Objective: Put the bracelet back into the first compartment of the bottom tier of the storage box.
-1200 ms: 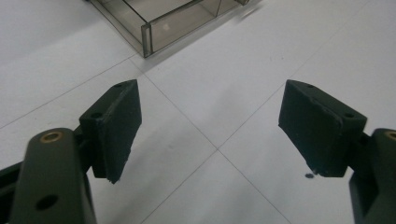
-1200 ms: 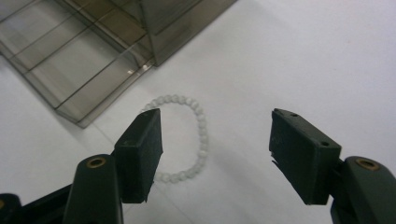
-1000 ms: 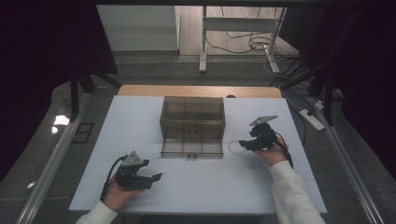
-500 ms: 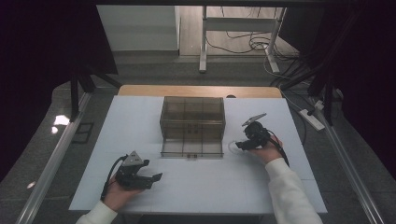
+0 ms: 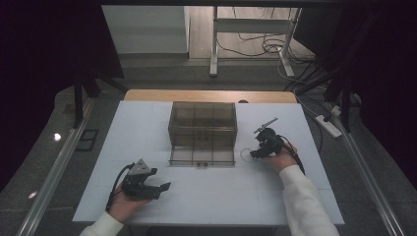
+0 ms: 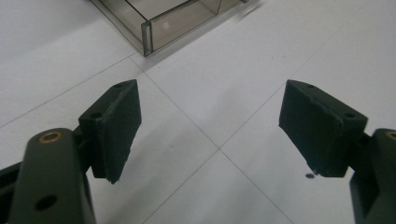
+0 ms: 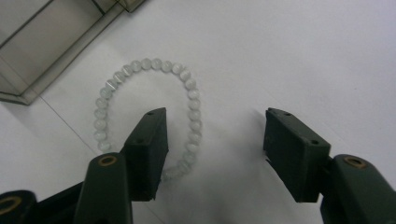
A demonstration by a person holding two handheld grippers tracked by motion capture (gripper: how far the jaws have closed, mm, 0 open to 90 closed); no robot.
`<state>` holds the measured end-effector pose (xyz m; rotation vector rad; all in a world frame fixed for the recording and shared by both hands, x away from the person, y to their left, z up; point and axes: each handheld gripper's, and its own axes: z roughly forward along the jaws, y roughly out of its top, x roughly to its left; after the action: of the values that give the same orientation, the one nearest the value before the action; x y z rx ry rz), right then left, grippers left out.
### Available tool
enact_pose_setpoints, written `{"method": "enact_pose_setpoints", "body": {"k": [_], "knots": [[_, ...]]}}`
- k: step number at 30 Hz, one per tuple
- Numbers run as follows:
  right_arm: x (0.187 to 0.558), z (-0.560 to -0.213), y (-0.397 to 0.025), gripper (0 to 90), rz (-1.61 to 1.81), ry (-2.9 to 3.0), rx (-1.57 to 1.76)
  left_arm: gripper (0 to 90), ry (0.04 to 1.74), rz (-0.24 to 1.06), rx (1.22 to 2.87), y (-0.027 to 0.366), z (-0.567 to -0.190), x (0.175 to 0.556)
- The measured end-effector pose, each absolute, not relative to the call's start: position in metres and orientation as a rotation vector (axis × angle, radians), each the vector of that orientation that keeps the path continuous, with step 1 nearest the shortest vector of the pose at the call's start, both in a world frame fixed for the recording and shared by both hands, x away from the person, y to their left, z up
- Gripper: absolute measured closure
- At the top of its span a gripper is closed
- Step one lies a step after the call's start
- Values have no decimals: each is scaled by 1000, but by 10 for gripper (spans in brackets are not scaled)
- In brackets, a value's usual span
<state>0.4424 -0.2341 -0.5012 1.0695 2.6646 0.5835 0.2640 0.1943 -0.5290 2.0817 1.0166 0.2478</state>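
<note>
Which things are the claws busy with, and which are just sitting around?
Busy with:
- white bead bracelet, lying on the table; one jaw is inside its loop
- right claw, open over it
- clear box beside the bracelet, probably

Just sitting around:
- left claw, open, resting over bare table
- cables on the floor
- power strip

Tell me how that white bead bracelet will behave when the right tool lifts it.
The bead bracelet will probably go floppy: it is a loop of small separate beads, so it should sag from whichever side is pinched. The beads look smooth and glossy, so they may slip between the pads of the open right tool. It seems light.
</note>
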Motion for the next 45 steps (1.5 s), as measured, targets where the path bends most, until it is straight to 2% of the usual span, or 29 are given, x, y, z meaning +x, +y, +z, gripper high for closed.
{"method": "enact_pose_setpoints", "body": {"k": [2, 3, 4, 5, 6, 7, 9, 10, 11, 22, 33, 45], "knots": [[443, -501, -234, 422, 582, 2669, 1071, 216, 1017, 247, 2081, 194, -529, 264], [443, -501, -233, 470, 585, 2676, 1071, 216, 1017, 246, 2083, 194, -529, 264], [443, -501, -233, 470, 585, 2676, 1071, 216, 1017, 246, 2083, 194, -529, 264], [442, -499, -231, 592, 576, 2695, 1049, 216, 1019, 248, 2083, 194, -529, 264], [442, -499, -231, 631, 578, 2697, 1042, 216, 1019, 248, 2083, 194, -529, 264], [442, -499, -231, 631, 578, 2697, 1042, 216, 1019, 248, 2083, 194, -529, 264], [441, -498, -227, 742, 567, 2715, 1030, 216, 1019, 250, 2082, 194, -529, 264], [440, -498, -225, 836, 558, 2730, 1026, 216, 1019, 249, 2082, 194, -529, 264], [440, -498, -225, 848, 563, 2736, 1027, 216, 1020, 250, 2082, 194, -529, 264], [441, -496, -229, 856, 640, 2727, 1053, 216, 1023, 250, 2078, 195, -530, 264], [435, -470, -242, 858, 915, 2616, 1057, 216, 1019, 246, 2077, 196, -529, 264], [427, -453, -243, 857, 1048, 2560, 1020, 217, 1022, 249, 2077, 195, -529, 264]]}}
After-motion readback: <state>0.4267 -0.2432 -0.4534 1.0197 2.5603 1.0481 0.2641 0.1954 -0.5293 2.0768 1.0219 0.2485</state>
